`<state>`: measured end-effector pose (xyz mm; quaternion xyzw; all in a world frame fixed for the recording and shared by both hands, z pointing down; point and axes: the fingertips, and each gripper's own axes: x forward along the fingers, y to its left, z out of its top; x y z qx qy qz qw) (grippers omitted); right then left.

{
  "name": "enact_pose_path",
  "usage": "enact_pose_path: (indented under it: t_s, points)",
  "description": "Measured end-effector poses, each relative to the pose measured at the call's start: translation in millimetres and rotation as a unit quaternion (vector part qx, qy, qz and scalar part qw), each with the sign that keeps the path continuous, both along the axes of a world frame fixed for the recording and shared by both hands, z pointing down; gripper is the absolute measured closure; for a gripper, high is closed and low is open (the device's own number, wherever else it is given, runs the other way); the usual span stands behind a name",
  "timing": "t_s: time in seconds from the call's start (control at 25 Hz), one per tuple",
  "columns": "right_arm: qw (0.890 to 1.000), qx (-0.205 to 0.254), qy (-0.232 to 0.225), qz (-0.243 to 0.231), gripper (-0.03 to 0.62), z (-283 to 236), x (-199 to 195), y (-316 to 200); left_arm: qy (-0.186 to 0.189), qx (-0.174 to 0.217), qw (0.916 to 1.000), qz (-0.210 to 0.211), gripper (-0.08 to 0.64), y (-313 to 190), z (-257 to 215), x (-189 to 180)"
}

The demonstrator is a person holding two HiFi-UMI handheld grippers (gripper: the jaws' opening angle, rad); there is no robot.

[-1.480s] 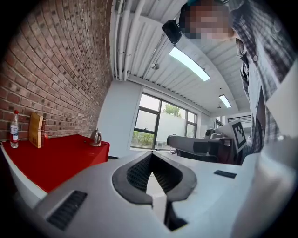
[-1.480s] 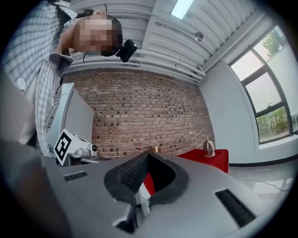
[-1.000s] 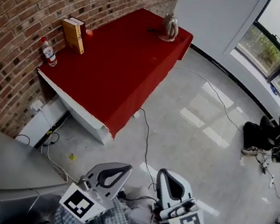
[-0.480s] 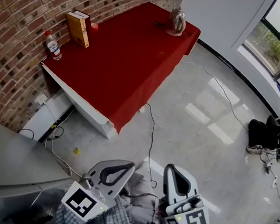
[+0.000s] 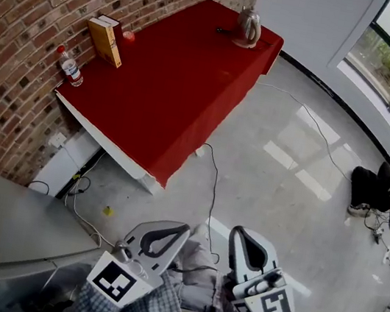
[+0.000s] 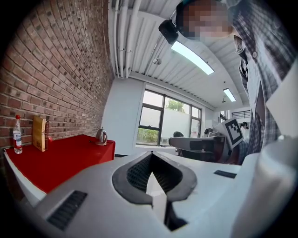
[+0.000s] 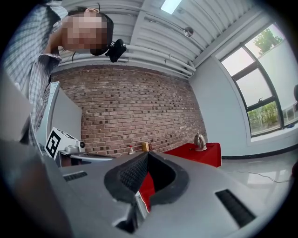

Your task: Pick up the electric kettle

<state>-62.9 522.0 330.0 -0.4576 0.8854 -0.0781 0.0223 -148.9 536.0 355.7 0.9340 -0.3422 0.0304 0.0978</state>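
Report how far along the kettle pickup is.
Done: nothing yet; the electric kettle stands untouched at the far end of the red table. In hand: the left tool and right tool are both shut and empty, held close to the person, well short of the table. Left: get closer, open a tool, grip the electric kettle and lift.

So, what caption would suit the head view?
Left gripper and right gripper, both shut, far from the kettle on the red table.

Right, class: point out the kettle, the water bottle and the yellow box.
kettle (image 5: 248,28): head view, its metal body.
water bottle (image 5: 68,68): head view, its middle.
yellow box (image 5: 103,41): head view, its broad face.
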Motion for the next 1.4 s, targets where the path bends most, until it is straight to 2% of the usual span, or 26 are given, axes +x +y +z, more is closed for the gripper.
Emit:
enact_pose_path:
  t_s: [0.6, 0.76, 0.88, 1.0, 1.4]
  points:
    - [0.999, 0.0, 0.01, -0.034, 0.585, -1.0, 36.4, -82.5, -0.01, 0.005, 0.9996, -0.026, 0.553, -77.0, -1.3, 42.3]
    - [0.998, 0.015, -0.017, -0.057, 0.586, -17.4, 34.5, -103.4, -0.014, 0.012, 0.9993, -0.033, 0.554, -93.5, -4.6, 52.5]
    - [0.998, 0.008, 0.002, -0.059, 0.586, -6.1, 46.5, -114.6, -0.01, 0.008, 0.999, -0.043, 0.553, -107.3, -5.3, 59.9]
    - [0.997, 0.015, -0.01, -0.07, 0.586, -12.2, 49.6, -126.0, -0.01, 0.01, 0.9987, -0.048, 0.553, -119.9, -5.2, 66.6]
    - [0.997, 0.016, 0.009, -0.074, 0.586, -4.6, 84.1, -161.5, -0.013, 0.016, 0.997, -0.075, 0.554, -157.0, -7.0, 87.4]
